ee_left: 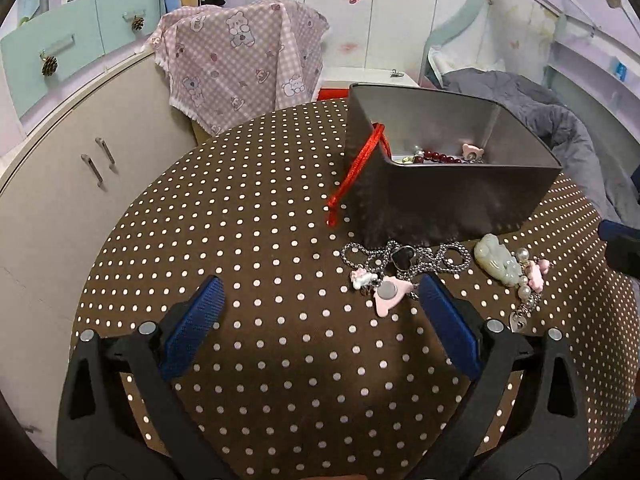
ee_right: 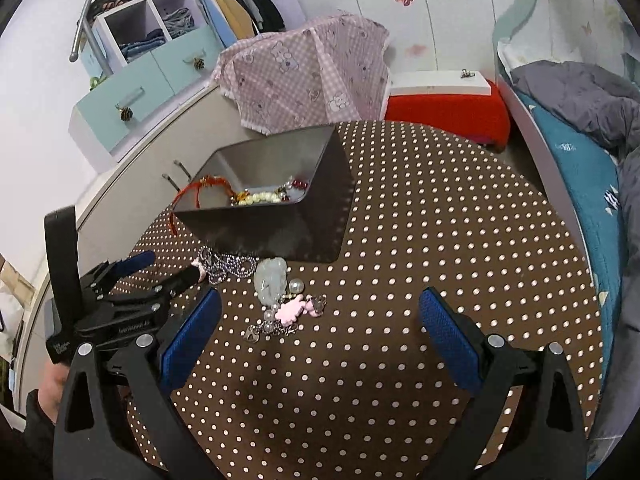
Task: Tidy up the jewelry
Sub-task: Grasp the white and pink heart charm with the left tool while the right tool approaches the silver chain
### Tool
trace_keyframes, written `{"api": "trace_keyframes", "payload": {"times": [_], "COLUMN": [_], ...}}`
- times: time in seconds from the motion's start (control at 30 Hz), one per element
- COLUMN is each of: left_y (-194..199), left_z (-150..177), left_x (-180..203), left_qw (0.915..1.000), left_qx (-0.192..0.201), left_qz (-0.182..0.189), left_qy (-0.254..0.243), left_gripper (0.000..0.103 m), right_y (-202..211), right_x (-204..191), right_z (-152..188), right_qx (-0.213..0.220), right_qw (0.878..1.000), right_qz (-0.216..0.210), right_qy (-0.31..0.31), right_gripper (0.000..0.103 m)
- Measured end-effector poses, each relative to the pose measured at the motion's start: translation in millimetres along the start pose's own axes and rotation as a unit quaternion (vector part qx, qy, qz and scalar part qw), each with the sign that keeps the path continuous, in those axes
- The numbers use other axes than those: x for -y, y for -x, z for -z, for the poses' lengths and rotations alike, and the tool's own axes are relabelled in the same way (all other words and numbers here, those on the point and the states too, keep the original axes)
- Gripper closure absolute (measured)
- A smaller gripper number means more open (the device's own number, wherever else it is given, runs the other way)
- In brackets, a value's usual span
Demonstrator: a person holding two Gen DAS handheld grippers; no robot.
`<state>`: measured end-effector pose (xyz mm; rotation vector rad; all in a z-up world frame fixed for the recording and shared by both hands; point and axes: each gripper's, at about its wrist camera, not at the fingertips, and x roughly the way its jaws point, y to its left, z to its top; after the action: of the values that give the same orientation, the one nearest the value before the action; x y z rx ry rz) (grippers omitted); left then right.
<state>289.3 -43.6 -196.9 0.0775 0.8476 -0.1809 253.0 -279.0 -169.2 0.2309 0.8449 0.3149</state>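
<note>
Blue-padded and spread wide, the left gripper [ee_left: 320,312] hangs over the near part of the brown polka-dot table [ee_left: 248,240], holding nothing; the right gripper [ee_right: 320,320] is likewise released and empty, a little nearer the bed side. Just beyond the left tongs' right finger lies a tangle: a silver ball chain [ee_left: 404,258] with a black heart, and small pink charms [ee_left: 390,294] touching it. To the right of that sits the pale jade pendant [ee_right: 272,280], joined to a pearl and pink-charm bracelet [ee_right: 288,312] that trails nearer, between the two tools. Farther back stands the dark metal box [ee_left: 452,200], already holding red beads, pale beads and a red cord [ee_left: 352,176] that spills over its left rim onto the cloth. The step in hand looks like picking up one of the loose pieces. I would say the chain wants the left tongs shifted right so both pads straddle a bunched part, not a single strand, then closed firmly before lifting. The risk, as I judge it, is the charms snagging and dragging the rest along. Lift high enough to clear the box's near wall before letting go.
</note>
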Motion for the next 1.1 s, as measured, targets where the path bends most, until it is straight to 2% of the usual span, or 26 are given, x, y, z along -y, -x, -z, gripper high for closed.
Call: {"api": "trace_keyframes", "payload": {"times": [0.13,0.37,0.5,0.63,0.87,0.9,0.97,1.0,1.03,1.1], "left_y": [-5,-7,-7,-4,8,10,12,14,19,21], "left_z": [0,1,-1,3,15,16,18,19,21,22], "left_x": [-1,-2,-1,-9,-25,-26,-29,-31,-34,-38], "left_qw": [0.9998,0.9997,0.9992,0.9988,0.9994,0.9993,0.9996,0.9998,0.9999,0.9996], "left_qx": [-0.015,-0.019,-0.017,-0.018,-0.018,-0.019,-0.017,-0.011,0.001,0.001], "left_qz": [0.009,0.015,0.036,0.045,0.030,0.032,0.024,0.015,0.013,0.026], "left_qy": [0.004,0.005,-0.001,0.003,0.008,0.006,0.003,0.004,0.010,0.014], "left_gripper": [0.029,0.031,0.069,0.087,0.086,0.083,0.046,0.024,0.024,0.024], "right_y": [-5,-5,-9,-17,-43,-48,-57,-60,-64,-70], "right_x": [-4,-8,-22,-43,-85,-90,-100,-103,-106,-108], "right_z": [3,2,-1,-2,-9,-10,-11,-12,-12,-12], "right_qx": [-0.006,-0.004,-0.006,-0.010,-0.016,-0.019,-0.021,-0.023,-0.023,-0.026], "right_qw": [1.000,1.000,1.000,0.998,0.994,0.993,0.992,0.992,0.992,0.991], "right_qz": [-0.006,-0.010,-0.017,-0.029,-0.047,-0.048,-0.050,-0.050,-0.049,-0.050], "right_qy": [0.001,0.000,0.016,0.047,0.098,0.102,0.110,0.114,0.118,0.118], "right_gripper": [0.008,0.008,0.008,0.008,0.008,0.008,0.008,0.009,0.011,0.013]}}
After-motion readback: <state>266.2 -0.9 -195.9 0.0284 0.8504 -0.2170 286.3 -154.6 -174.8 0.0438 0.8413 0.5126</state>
